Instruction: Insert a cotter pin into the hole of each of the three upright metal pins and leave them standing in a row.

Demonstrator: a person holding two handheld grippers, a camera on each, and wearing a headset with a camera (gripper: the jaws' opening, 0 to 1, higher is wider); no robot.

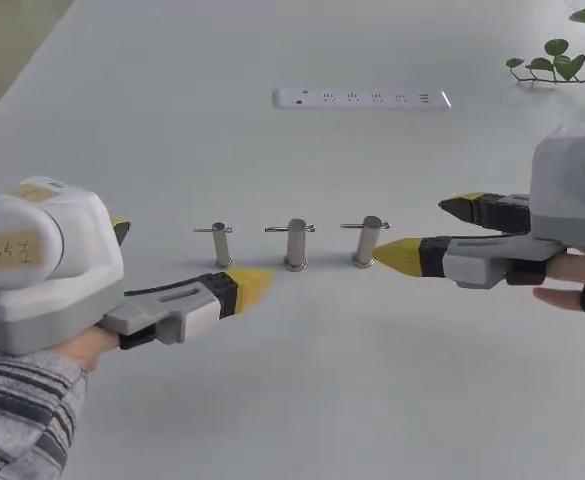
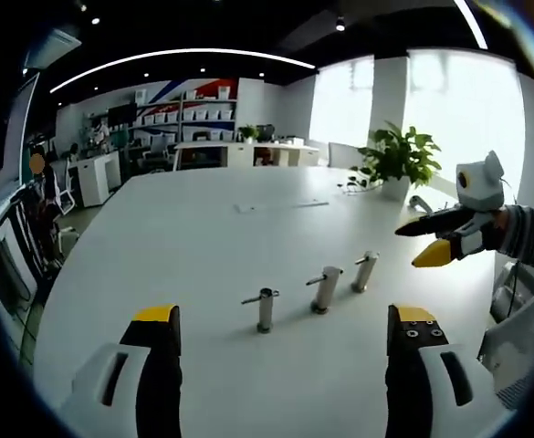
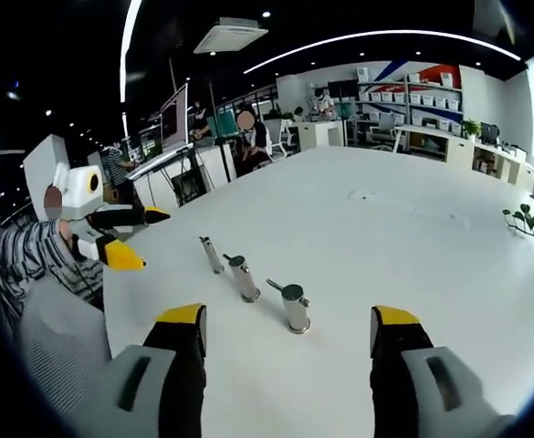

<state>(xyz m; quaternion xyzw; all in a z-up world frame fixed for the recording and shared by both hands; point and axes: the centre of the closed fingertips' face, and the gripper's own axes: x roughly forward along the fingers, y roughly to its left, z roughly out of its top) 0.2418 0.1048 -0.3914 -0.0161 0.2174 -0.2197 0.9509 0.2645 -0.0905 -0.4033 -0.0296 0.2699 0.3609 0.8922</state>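
Observation:
Three upright metal pins stand in a row on the white table: left pin (image 1: 221,247), middle pin (image 1: 296,246), right pin (image 1: 368,243). A thin cotter pin (image 1: 290,229) crosses the top of each. My left gripper (image 1: 187,255) is open, with its yellow tip just in front of the left and middle pins. My right gripper (image 1: 414,230) is open too, its lower tip beside the right pin. The left gripper view has the row (image 2: 322,290) ahead between wide jaws (image 2: 285,315). In the right gripper view the nearest pin (image 3: 294,307) stands between the open jaws. Nothing is held.
A white power strip (image 1: 362,98) lies farther back on the table. A green plant (image 1: 567,55) trails at the far right edge. Bare tabletop surrounds the pins. Desks, shelves and seated people fill the room beyond the table.

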